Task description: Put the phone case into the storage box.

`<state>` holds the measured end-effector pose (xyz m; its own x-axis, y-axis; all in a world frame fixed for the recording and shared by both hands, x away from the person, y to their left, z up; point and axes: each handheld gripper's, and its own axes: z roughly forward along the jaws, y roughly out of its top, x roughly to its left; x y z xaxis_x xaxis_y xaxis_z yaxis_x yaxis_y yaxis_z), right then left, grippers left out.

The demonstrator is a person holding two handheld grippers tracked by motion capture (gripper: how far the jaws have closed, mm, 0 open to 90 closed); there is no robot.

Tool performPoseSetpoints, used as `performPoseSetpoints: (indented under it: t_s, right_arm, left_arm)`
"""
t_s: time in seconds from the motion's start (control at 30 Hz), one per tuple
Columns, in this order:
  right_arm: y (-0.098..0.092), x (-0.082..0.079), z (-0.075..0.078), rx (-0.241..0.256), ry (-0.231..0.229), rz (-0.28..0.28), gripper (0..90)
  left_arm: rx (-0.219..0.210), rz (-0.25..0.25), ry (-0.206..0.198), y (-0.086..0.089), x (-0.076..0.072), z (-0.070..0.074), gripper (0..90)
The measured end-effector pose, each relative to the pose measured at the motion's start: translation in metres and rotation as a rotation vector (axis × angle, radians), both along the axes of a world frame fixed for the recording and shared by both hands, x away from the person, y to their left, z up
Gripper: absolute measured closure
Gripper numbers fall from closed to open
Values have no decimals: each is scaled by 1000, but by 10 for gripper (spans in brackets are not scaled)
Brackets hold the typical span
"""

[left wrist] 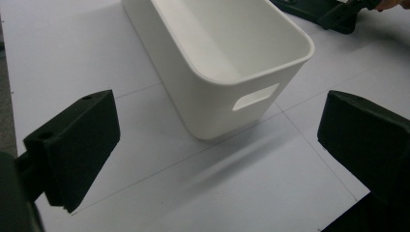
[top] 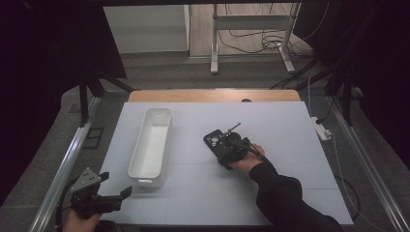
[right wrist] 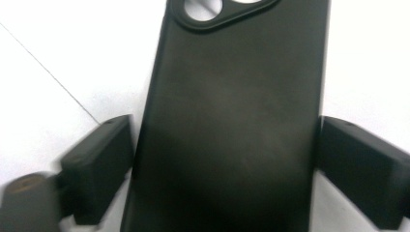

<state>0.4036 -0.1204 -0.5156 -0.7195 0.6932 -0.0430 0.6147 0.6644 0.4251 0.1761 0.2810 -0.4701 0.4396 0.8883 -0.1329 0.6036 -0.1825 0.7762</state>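
Inside, white bin (top: 151, 145) bare, right hand-held gripper (right wrist: 225, 159) clamping black phone case (right wrist: 232, 121), left hand-held gripper (left wrist: 217, 145) wide.

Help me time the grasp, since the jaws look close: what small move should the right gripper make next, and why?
Probably close the right gripper. Its jaws flank the long edges of the flat black phone case, which lies on the white table; whether they are already gripping it is unclear.

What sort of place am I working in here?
Likely a lab or recording workspace, not a home: a white-topped table fenced by dark curtains, loose cables across the floor behind, and a power strip by the table's edge.
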Motion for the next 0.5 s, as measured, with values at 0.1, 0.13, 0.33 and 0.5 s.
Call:
performPoseSetpoints:
  t_s: [0.1, 0.13, 0.33, 0.5]
  right_arm:
    - [0, 0, 1, -2, 4, -2, 131]
    - [-1, 0, 1, -1, 8, 1, 134]
    - [-3, 0, 2, 2, 5, 4, 147]
    - [-4, 0, 2, 16, 9, -2, 149]
  left_arm:
    - [3, -2, 1, -1, 0, 0, 20]
    - [7, -1, -1, -1, 0, 0, 18]
    - [11, -8, -2, -1, 0, 1, 15]
    - [12, -9, 0, -2, 0, 1, 16]
